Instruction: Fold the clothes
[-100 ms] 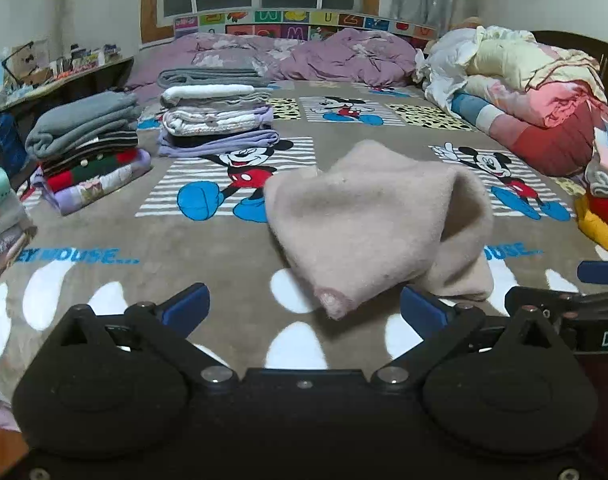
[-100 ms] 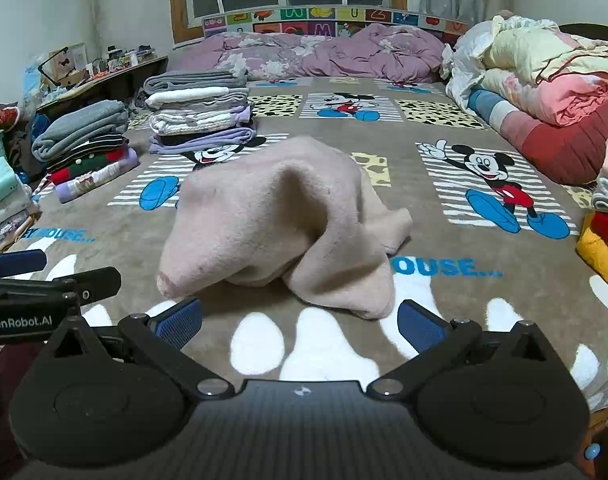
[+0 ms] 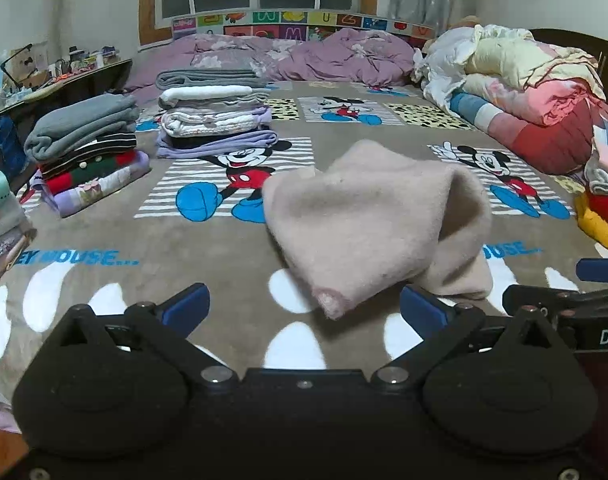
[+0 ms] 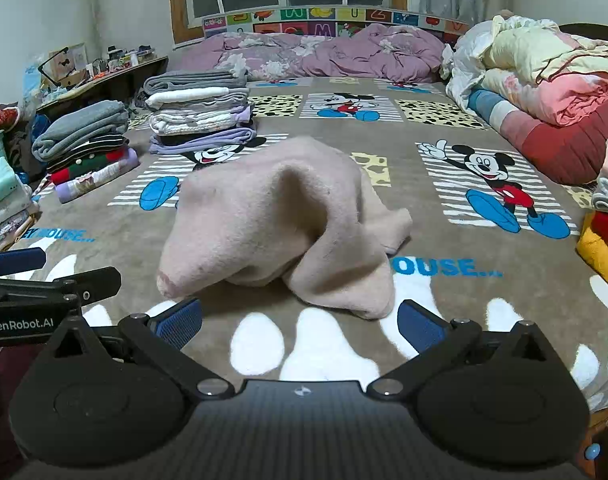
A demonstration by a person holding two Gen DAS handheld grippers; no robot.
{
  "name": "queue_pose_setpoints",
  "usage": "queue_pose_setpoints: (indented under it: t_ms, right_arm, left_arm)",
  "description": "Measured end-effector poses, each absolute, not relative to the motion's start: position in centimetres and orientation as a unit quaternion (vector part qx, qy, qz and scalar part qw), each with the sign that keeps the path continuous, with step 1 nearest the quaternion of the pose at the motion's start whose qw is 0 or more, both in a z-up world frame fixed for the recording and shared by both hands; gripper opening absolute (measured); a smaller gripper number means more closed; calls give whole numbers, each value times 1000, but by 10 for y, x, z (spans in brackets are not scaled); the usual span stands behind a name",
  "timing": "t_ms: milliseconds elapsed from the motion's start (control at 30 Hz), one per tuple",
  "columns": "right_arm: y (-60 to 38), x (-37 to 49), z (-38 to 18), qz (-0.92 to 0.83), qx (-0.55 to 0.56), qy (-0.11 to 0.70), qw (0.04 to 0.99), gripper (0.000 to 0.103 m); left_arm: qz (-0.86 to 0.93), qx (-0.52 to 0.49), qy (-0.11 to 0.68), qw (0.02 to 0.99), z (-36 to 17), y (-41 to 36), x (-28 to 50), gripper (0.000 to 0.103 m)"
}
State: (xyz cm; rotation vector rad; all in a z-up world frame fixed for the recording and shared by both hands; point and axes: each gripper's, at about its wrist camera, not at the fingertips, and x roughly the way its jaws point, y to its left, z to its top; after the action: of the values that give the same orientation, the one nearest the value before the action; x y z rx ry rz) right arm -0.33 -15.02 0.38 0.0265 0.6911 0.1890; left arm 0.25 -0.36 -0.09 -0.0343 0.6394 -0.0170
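Both pairs of jaws stand spread wide and hold nothing: the left gripper (image 3: 302,306) and the right gripper (image 4: 300,320) sit low over the near edge of the bed (image 4: 483,312), side by side, each showing the other at the margin of its own view. Between and just ahead of them lies the beige fleece garment (image 4: 272,224), a soft heap on the Mickey Mouse blanket (image 3: 208,240) that covers the bed. It is humped in the middle and draped down at both sides, with one pinkish cuff or corner (image 3: 331,302) hanging nearest the left gripper and a thicker fold (image 4: 359,292) reaching toward the right one. I judge that the wide spread of both grippers suits a fresh grasp, since the cloth is bunched and not yet laid flat; which part is sleeve and which is hem cannot be told from this lump. Finished work is kept well apart at the far left: one stack of folded clothes (image 3: 214,120) beside another stack topped with grey (image 3: 84,148), likely so that the middle of the bed stays free for spreading. Unfolded bedding (image 4: 543,76) is piled along the right side. The fleece looks thick and limp, so it will probably sag when lifted by one point only.
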Motion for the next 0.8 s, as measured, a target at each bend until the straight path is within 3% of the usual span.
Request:
queue_pose_setpoints:
  t_ms: [800]
  right_arm:
    - [-151,-3,0,94,10,340,936,103]
  left_arm:
    - [-8,1,314,949,-7,-18,5,103]
